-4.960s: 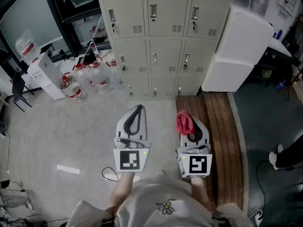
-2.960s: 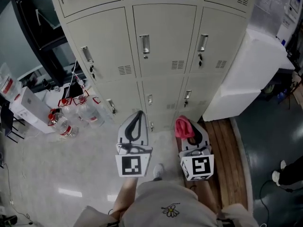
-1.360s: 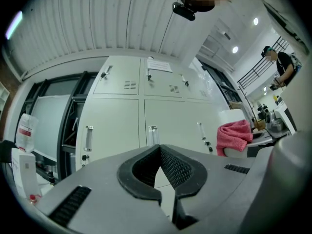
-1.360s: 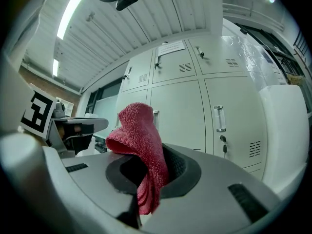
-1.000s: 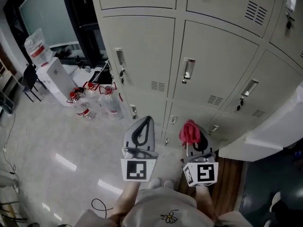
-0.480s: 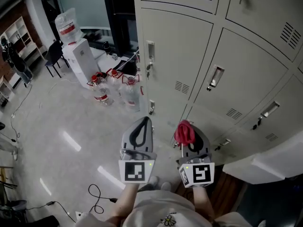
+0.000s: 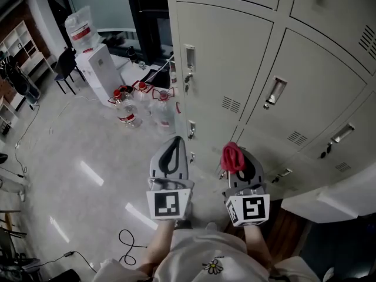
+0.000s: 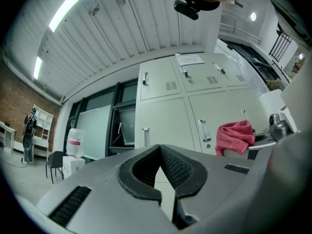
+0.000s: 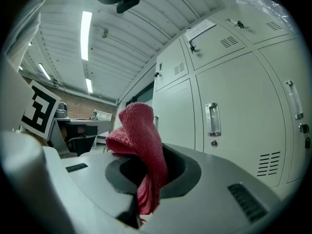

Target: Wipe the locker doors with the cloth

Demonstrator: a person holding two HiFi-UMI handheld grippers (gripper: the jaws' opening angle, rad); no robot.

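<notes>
Clamped in the right gripper — a bunched red cloth.

floor: pale, glossy | water bottles standing beside lockers; water dispenser; black cable looped

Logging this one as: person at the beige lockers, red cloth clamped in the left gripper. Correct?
Wrong gripper. The red cloth is clamped in the right gripper, as the right gripper view shows; the left gripper is shut and empty. The person is at the beige lockers.
</notes>
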